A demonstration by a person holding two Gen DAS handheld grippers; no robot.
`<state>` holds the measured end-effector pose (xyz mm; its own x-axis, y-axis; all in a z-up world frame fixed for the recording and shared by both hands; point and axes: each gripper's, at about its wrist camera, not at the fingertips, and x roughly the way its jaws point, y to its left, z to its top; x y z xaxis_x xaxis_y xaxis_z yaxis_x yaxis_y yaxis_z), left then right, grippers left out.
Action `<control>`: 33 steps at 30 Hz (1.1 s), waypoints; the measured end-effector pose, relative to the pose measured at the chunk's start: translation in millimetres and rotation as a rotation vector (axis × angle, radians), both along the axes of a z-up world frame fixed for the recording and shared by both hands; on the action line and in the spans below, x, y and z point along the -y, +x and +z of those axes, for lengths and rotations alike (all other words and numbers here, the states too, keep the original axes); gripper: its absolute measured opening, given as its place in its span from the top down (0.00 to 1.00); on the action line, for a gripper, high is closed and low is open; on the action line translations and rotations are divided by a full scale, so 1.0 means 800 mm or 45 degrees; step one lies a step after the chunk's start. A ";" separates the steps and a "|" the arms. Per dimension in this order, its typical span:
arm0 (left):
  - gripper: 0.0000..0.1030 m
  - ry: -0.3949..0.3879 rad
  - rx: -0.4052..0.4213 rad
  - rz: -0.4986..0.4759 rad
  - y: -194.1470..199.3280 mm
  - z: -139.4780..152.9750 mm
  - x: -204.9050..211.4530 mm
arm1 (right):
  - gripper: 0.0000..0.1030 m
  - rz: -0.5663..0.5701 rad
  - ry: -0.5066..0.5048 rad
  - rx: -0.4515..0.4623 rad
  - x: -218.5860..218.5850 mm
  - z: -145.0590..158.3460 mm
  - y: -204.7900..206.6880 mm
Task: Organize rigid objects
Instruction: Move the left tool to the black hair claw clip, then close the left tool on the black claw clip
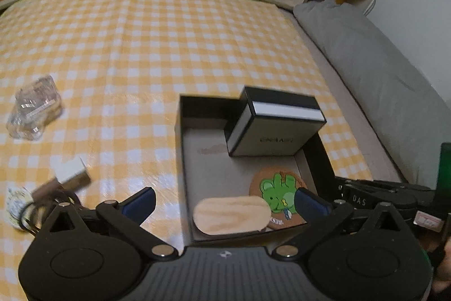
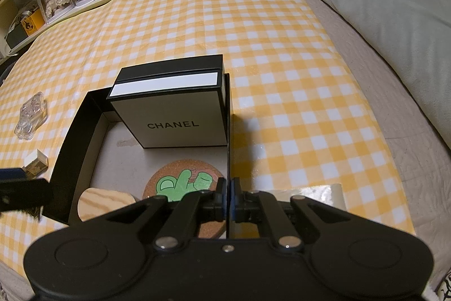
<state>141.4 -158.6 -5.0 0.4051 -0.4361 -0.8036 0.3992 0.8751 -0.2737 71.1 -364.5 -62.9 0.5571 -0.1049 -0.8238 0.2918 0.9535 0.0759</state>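
Two grippers sat at the near end of the open black tray [image 2: 72, 137]. Your right gripper [image 2: 229, 199] was clamped shut on the thin right-hand wall of that tray, the wall edge running straight ahead from between its pads. Your left gripper [image 1: 225, 202] stood wide open over the tray's near left corner, holding nothing; its left finger [image 1: 139, 202] hung outside the tray over the checked yellow cloth [image 1: 169, 47], its right finger [image 1: 310, 205] above the cork coaster.

Inside the tray, ahead of both tools: a cream Chanel box [image 2: 174, 117] with a black-and-white top leaned in the far right corner. Nearer you lay a round cork coaster with a green cartoon animal [image 1: 277, 195], and just left of it a rounded wooden piece [image 1: 231, 215] overlapping the coaster's edge.

Left of the left gripper, outside the tray on the cloth: a clear plastic case [image 1: 33, 109] farther off, a small white-and-tan block [image 1: 72, 175] closer, and some dark rings [image 1: 31, 213] beside it, too blurred to name.
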 end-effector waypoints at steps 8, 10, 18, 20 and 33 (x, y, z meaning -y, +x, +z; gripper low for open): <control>0.00 0.075 0.127 0.064 0.009 0.025 -0.058 | 0.96 -0.001 0.000 0.000 0.000 0.000 0.000; 0.00 0.110 0.107 0.069 0.016 0.021 -0.078 | 0.96 0.000 -0.001 -0.001 0.000 0.000 0.000; 0.03 0.138 0.003 0.152 0.031 0.010 -0.142 | 0.96 -0.001 0.001 0.000 0.000 0.000 0.000; 0.07 0.124 -0.032 0.147 0.028 0.005 -0.152 | 0.96 -0.001 0.003 0.000 -0.001 0.001 0.000; 0.57 0.266 -0.053 0.134 0.041 -0.042 -0.139 | 0.96 0.001 0.002 -0.001 -0.003 0.000 -0.002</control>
